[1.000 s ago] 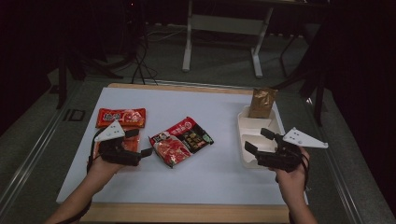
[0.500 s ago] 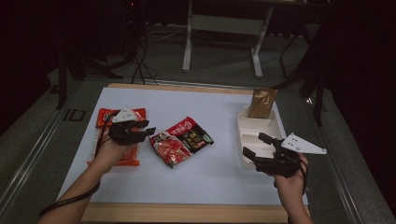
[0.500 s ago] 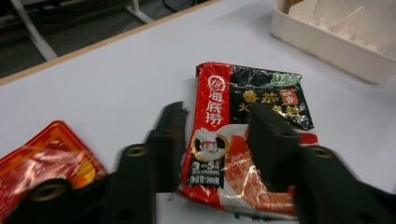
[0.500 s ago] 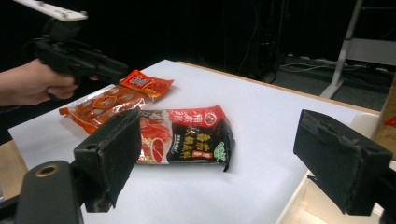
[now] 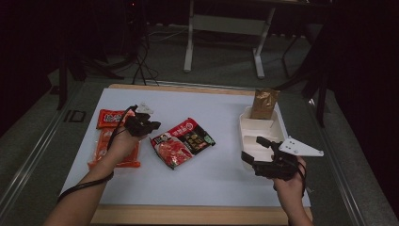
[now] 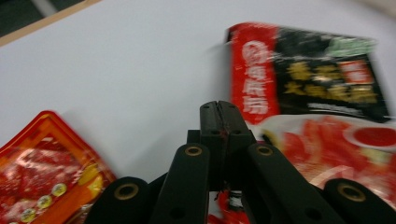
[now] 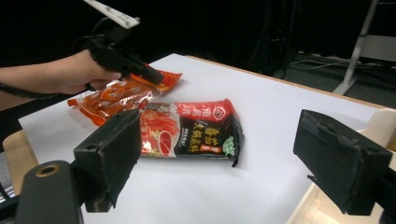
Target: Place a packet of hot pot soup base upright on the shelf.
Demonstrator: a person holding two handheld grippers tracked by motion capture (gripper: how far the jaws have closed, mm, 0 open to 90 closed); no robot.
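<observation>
**Closed Tongs at Packet's Edge**

Shows the left tongs point(image 5: 153, 126) just closed, pads pressed together with nothing between them, tip at the left edge of the red-and-black packet point(image 5: 182, 142). Places that packet flat mid-tabletop point(image 5: 221, 188), beside an orange packet point(image 5: 115, 153). Shows the right tongs point(image 5: 251, 149) wide open and empty by the white tray point(image 5: 261, 127). Reads as the approach to a pickup. Calls next for reopening and biting the packet's rim.

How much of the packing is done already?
Done: only the brown pouch seems to stand in the white tray. In hand: nothing; the left gripper has just closed its jaws empty beside the red-and-black packet, and the right gripper is open. Left: that packet and two orange packets on the table.
</observation>
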